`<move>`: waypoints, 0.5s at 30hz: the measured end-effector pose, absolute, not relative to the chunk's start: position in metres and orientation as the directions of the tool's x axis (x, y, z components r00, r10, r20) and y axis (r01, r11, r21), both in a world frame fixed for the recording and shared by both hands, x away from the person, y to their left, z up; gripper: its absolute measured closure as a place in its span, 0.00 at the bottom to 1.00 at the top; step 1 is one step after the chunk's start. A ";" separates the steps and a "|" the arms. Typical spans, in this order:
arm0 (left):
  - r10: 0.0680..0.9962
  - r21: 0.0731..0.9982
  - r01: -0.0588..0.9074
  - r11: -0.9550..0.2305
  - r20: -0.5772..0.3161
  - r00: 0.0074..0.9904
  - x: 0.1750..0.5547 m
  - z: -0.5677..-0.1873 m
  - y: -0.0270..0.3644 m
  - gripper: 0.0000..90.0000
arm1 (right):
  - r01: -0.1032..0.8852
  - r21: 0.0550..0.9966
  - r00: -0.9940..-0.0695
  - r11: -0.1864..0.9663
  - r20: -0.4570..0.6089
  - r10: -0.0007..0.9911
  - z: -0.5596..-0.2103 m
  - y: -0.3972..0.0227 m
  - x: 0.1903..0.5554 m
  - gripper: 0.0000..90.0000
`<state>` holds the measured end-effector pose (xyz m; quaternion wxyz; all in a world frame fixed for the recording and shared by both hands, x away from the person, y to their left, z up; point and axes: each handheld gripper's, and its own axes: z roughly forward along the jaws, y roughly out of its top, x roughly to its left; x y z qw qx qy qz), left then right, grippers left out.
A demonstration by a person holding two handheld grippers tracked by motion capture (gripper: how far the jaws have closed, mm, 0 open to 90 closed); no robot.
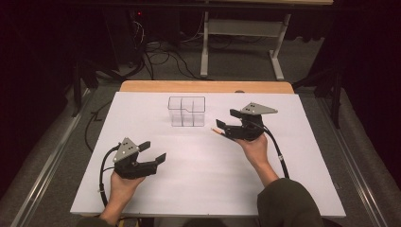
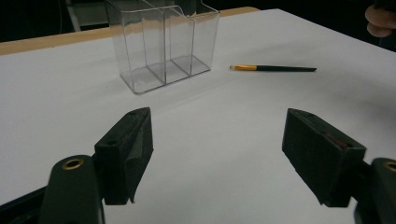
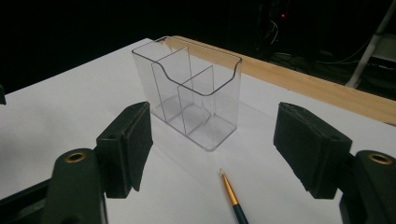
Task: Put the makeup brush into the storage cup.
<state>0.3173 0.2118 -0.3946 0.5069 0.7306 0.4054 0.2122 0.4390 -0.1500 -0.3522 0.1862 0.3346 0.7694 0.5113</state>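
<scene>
Nothing is done yet: both tools, the left tool (image 1: 153, 151) and right tool (image 1: 226, 124), gape apart, empty. One brush (image 3: 233, 197) lies flat on the counter (image 1: 198, 175) beside the clear organizer (image 1: 187, 111), waiting to be grasped, probably by the right tool.

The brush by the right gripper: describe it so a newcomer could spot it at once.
Start at the white table and find the clear organizer standing near its far edge. Just right of it, the thin brush lies flat on the table, between the open jaws of the right gripper. It is the one slender thing there: dark handle, gold ferrule, pale tip.
</scene>
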 end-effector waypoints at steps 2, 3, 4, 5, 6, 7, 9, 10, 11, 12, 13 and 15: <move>0.807 0.912 0.376 -0.162 -0.097 0.583 0.317 -0.394 0.212 0.28 | 0.334 0.907 -0.709 0.256 0.062 0.703 -0.352 -0.149 0.441 0.33; 0.807 0.912 0.376 -0.163 -0.096 0.582 0.317 -0.394 0.212 0.28 | 0.337 0.905 -0.706 0.258 0.061 0.706 -0.352 -0.149 0.442 0.33; 0.807 0.913 0.375 -0.162 -0.096 0.583 0.317 -0.394 0.213 0.28 | 0.339 0.903 -0.705 0.262 0.059 0.707 -0.352 -0.148 0.442 0.33; 0.808 0.913 0.375 -0.162 -0.096 0.582 0.317 -0.394 0.213 0.28 | 0.339 0.902 -0.705 0.266 0.056 0.707 -0.351 -0.148 0.443 0.33; 0.808 0.913 0.375 -0.161 -0.096 0.581 0.317 -0.394 0.213 0.28 | 0.343 0.897 -0.702 0.278 0.049 0.710 -0.350 -0.148 0.444 0.33; 0.808 0.913 0.375 -0.161 -0.097 0.581 0.317 -0.394 0.213 0.28 | 0.343 0.897 -0.702 0.278 0.049 0.710 -0.350 -0.148 0.444 0.33; 0.807 0.913 0.375 -0.161 -0.097 0.582 0.317 -0.394 0.213 0.28 | 0.347 0.893 -0.700 0.287 0.043 0.713 -0.349 -0.148 0.444 0.33; 0.807 0.913 0.376 -0.162 -0.097 0.582 0.317 -0.394 0.213 0.28 | 0.343 0.893 -0.703 0.291 0.039 0.711 -0.348 -0.148 0.445 0.33; 0.807 0.913 0.375 -0.162 -0.096 0.583 0.317 -0.394 0.212 0.28 | 0.348 0.890 -0.699 0.293 0.038 0.714 -0.348 -0.148 0.445 0.33; 0.806 0.913 0.375 -0.162 -0.096 0.583 0.317 -0.394 0.212 0.28 | 0.348 0.888 -0.699 0.299 0.033 0.715 -0.348 -0.148 0.446 0.33; 0.806 0.913 0.374 -0.162 -0.096 0.584 0.317 -0.394 0.212 0.28 | 0.351 0.886 -0.699 0.304 0.031 0.715 -0.348 -0.149 0.446 0.33; 0.806 0.913 0.374 -0.163 -0.095 0.584 0.317 -0.394 0.213 0.28 | 0.360 0.879 -0.695 0.312 0.030 0.718 -0.348 -0.149 0.447 0.34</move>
